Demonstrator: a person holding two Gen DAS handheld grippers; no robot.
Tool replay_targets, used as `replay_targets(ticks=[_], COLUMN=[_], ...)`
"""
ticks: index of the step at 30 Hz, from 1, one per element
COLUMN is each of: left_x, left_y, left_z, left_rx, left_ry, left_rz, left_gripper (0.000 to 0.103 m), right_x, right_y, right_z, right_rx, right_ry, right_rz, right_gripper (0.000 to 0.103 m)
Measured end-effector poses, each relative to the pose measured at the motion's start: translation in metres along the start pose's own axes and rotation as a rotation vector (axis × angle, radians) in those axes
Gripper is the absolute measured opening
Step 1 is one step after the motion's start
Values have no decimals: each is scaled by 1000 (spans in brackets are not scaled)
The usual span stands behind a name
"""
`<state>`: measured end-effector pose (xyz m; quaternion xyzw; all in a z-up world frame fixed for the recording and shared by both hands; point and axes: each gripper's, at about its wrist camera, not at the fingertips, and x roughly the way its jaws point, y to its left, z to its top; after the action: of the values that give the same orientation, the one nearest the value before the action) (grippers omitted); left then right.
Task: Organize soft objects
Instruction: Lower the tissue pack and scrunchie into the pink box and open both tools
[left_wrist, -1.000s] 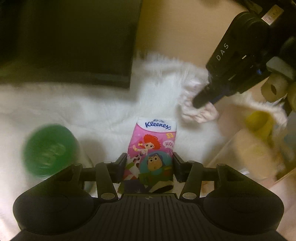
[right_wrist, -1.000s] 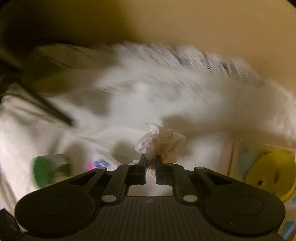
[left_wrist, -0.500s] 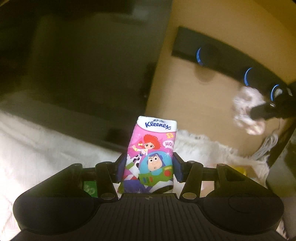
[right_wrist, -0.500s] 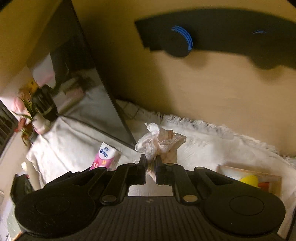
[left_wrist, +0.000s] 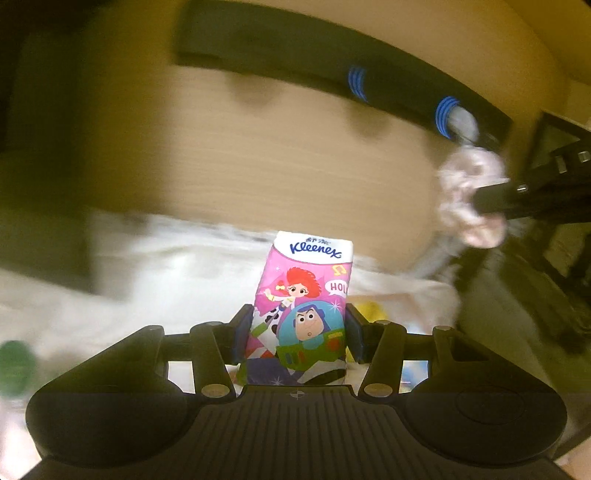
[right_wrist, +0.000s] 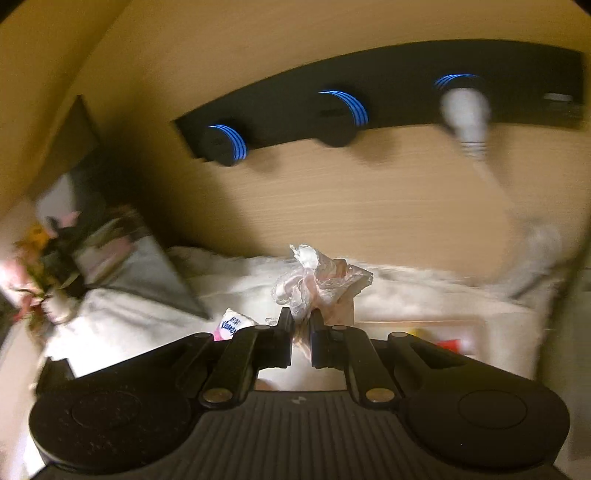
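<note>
The left hand-held gripper (left_wrist: 298, 332) is clamped on a pink Kleenex tissue pack (left_wrist: 308, 299), one finger on each side of its lower part. The pack stands upright between the fingers, with cartoon figures on the front, and it is held above a white fluffy cover (left_wrist: 177, 280). The right hand-held gripper (right_wrist: 302, 334) is closed tight on a crumpled pale pink and white tissue (right_wrist: 317, 280), which sticks up from between the fingertips. In the left wrist view the same crumpled tissue (left_wrist: 471, 195) appears at the far right, held up in the air by the dark fingers of the other gripper, well apart from the pack. In the right wrist view the top of the tissue pack (right_wrist: 233, 326) shows low at the left, near the gripper body. On the far wooden wall is a black panel (right_wrist: 388, 99) with round knobs lit by blue rings. A white plug (right_wrist: 466, 110) sits in its right part. The far scene is blurred
</note>
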<state>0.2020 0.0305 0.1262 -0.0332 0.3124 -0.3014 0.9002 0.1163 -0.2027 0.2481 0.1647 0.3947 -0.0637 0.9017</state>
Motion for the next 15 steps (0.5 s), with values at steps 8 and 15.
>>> replay_targets(ticks=[8,15], left_x=[86,125], left_y=[-67,-65], left_z=[-30,-61], left_rx=[135,175], left_ry=[101,210], left_rz=[-84,-23], left_gripper=[61,64], right_x=[27,56], right_y=[-58,-94], right_z=[-19,-32], right_rx=[172,285], right_ry=[55,92], right_rz=[-58,-108], right_gripper=[9,9])
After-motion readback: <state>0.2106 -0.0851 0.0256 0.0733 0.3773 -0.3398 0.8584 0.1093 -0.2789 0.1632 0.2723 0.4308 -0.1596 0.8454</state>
